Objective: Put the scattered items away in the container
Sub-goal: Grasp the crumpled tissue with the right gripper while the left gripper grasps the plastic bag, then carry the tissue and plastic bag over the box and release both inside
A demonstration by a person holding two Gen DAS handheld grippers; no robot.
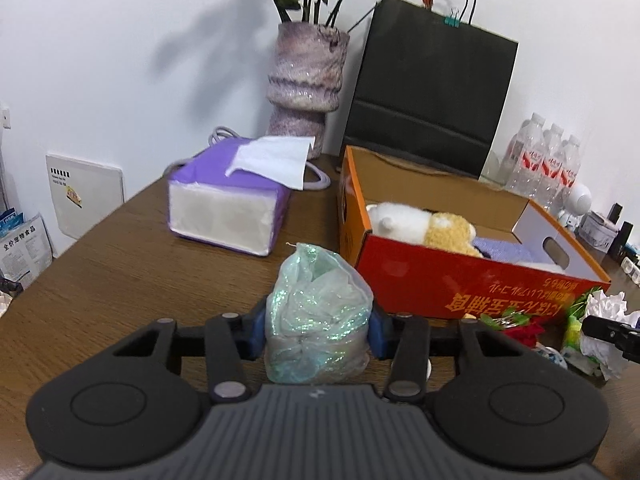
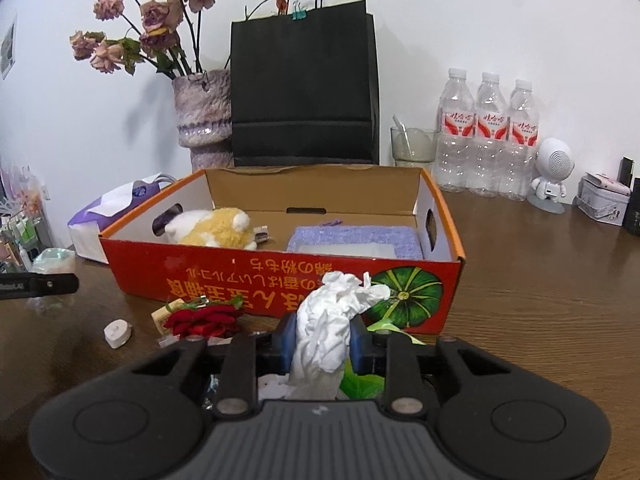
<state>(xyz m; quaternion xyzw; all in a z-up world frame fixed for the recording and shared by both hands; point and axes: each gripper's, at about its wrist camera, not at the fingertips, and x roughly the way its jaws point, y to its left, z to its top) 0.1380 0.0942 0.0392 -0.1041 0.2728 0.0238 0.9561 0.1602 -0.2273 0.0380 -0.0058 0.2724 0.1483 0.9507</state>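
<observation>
My left tool clamps the shimmery bag, my right tool the crumpled tissue — the box wall ahead, rose beside.

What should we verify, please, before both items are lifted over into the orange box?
1. Left tool on the shimmery green pouch: blue pads meet both sides; ok.
2. Right tool on the crumpled white tissue: pinched between the pads; ok.
3. Free room in the orange box: bare floor shows between the plush toy and the purple cloth; ok.
4. Tissue clear of other litter: a green scrap lies right beneath it; cannot tell.
5. Pouch lifted off the wooden table: cannot tell.
6. Everything collected: the red flower and the small white piece remain outside; not ok.
</observation>
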